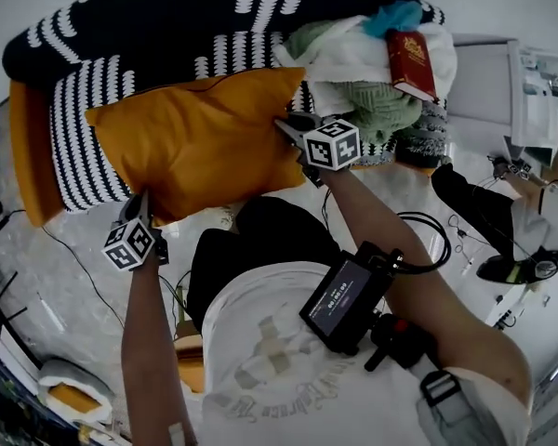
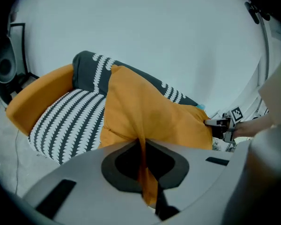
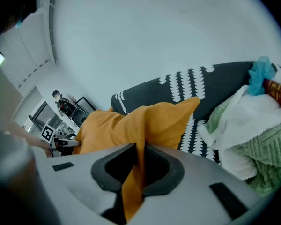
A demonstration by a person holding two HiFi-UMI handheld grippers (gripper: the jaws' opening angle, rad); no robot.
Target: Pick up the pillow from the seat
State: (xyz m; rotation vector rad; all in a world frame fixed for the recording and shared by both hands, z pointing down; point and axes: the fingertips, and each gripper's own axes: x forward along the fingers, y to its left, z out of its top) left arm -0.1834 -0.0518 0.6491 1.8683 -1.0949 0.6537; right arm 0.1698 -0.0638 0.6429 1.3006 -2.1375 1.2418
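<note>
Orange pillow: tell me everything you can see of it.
Mustard-orange pillow, soft wrinkled fabric with a seamed edge, roughly square. It is stretched tilted over the black-and-white patterned seat; contact with it is unclear. The left gripper is shut on its near-left corner, the right gripper on its right edge.

Much of seat (image 1: 79,147) hidden under pillow (image 1: 200,142); book (image 1: 411,63) title unreadable.

No text was readable. Black device screen (image 1: 339,303), below orange pillow (image 1: 205,142), showed white digits, too small. Red book (image 1: 411,63), upper right of orange pillow, bore gold emblem, lettering illegible.
</note>
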